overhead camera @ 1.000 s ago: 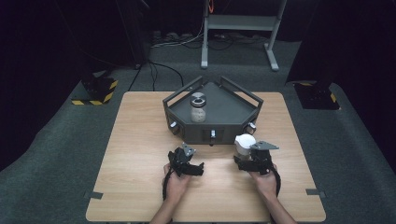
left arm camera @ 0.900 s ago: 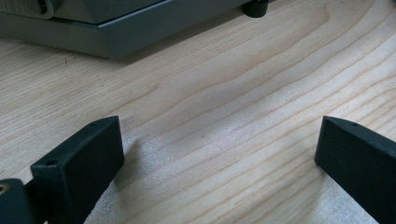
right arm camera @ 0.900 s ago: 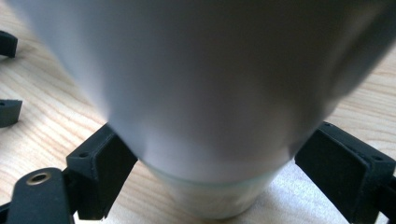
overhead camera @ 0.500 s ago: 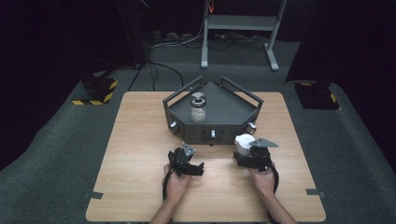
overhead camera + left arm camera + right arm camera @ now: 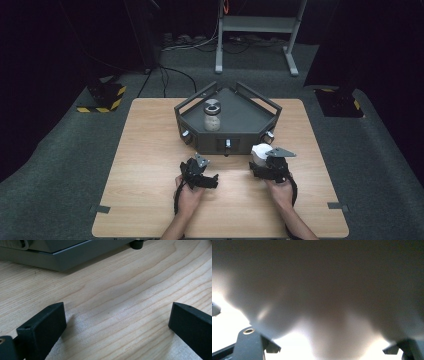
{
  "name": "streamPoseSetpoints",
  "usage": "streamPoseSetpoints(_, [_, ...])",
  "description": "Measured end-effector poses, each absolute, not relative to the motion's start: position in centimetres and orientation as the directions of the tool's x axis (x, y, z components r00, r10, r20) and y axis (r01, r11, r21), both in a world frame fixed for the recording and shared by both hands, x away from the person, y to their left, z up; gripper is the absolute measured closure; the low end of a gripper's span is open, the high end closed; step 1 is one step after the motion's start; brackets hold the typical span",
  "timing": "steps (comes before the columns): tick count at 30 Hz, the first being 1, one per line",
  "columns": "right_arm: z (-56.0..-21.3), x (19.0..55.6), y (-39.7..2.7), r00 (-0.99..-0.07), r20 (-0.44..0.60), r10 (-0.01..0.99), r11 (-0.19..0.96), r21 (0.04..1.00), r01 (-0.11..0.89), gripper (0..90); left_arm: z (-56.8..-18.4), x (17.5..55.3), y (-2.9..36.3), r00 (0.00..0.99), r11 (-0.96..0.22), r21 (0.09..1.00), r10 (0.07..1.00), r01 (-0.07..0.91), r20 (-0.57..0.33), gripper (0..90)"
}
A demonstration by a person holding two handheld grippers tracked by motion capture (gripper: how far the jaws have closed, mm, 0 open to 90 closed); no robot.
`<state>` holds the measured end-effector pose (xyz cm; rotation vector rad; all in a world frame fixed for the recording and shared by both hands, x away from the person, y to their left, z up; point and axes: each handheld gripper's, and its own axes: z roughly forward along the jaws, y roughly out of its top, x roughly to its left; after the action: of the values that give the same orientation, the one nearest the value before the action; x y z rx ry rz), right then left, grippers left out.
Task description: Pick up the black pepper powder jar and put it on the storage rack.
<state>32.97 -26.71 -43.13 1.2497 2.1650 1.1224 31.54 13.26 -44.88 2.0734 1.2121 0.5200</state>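
A white rounded object stands on the wooden table just in front of the dark grey angular fixture. My right gripper is around it; its jaws have just been closing, and in the right gripper view the white object bulges between the two jaws of the gripper, which press on its sides. My left gripper rests low over the table, and its gripper is wide open with bare wood between the jaws. A small glass jar with a dark lid stands inside the fixture.
The fixture's front wall lies close ahead of the left gripper. On the floor beyond the table are a black-and-yellow striped block, cables and a metal stand. Bare wood stretches to the table's left edge.
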Motion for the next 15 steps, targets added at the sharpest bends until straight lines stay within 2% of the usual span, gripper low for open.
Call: streamPoseSetpoints(15, [-43.29,32.57,-26.36,-0.520,0.027,0.853,0.288,0.808,0.514,29.7,-44.88,31.54,13.26,0.489,-0.343,0.719,0.872,0.605,0.005,1.3])
